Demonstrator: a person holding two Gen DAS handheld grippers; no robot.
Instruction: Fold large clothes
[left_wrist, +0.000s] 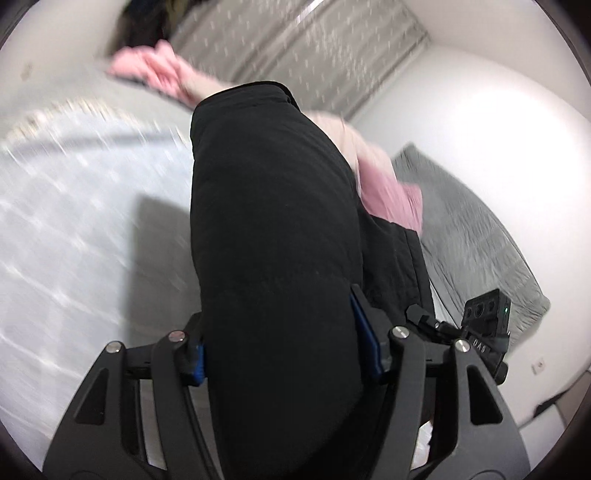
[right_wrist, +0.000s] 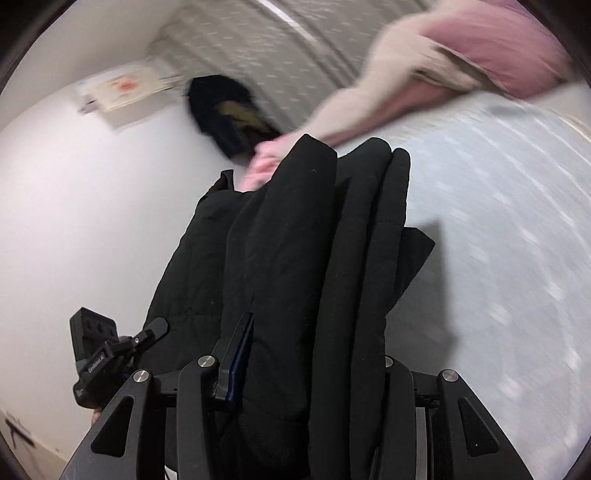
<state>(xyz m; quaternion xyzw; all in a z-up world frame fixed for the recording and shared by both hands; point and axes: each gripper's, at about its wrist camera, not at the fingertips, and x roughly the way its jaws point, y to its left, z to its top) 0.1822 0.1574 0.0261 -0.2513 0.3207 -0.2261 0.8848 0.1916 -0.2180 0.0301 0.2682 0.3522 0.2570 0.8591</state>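
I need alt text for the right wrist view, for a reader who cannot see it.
The right claw is shut on a thick black quilted coat, bunched in folds between its fingers and filling the centre. Behind lie a blurred pale patterned bed cover and pink and beige clothes; the left claw's black body shows at lower left.

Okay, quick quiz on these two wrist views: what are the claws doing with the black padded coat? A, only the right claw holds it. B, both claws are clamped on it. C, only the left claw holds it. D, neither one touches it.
B: the black padded coat bulges out between the fingers of the left claw, and its bunched folds likewise sit clamped in the right claw.
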